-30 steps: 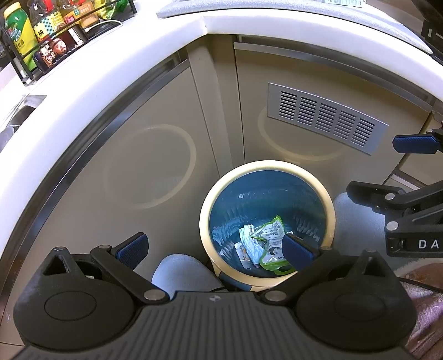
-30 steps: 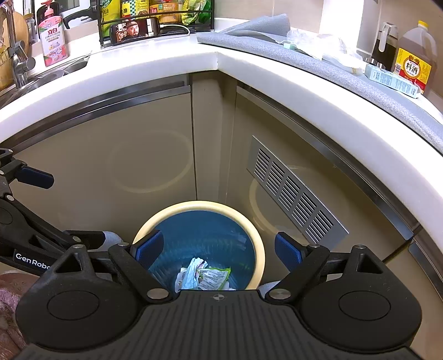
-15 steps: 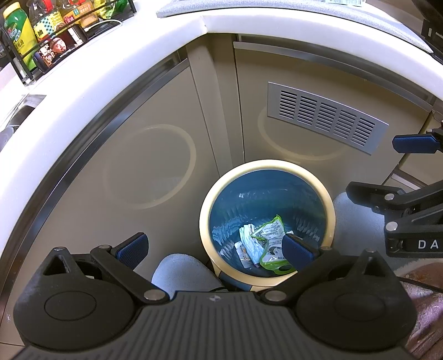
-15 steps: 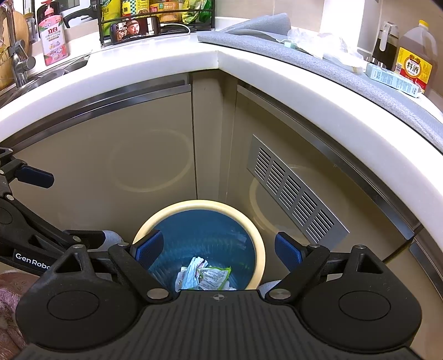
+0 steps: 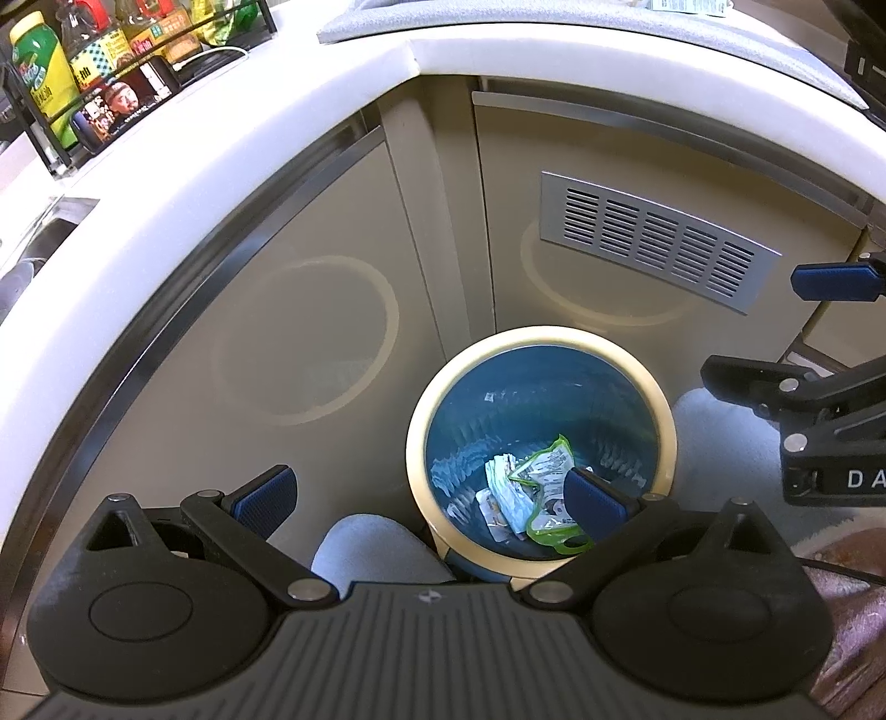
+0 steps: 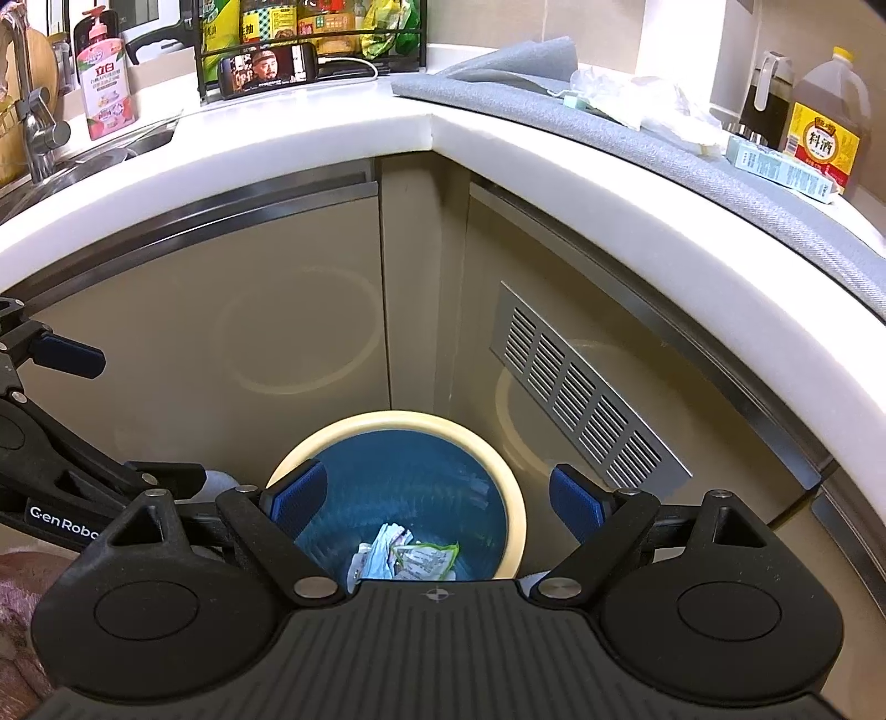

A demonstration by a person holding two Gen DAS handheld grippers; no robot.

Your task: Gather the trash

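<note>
Two wrappers in bin; vent behind.

I'm reading "GenRobo" on the left gripper, "DA" on the right gripper, "料酒" on the amber bottle, "立白" on the pink dispenser.

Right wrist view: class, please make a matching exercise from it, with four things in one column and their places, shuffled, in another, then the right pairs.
Things:
1. green wrapper
2. phone
3. pink soap bottle
4. vent grille

Places:
A. on the cabinet door right of the corner
B. beside the sink tap
C. at the bottom of the bin
D. propped at the front of the wire rack

Pairs: 1-C, 2-D, 3-B, 4-A
</note>
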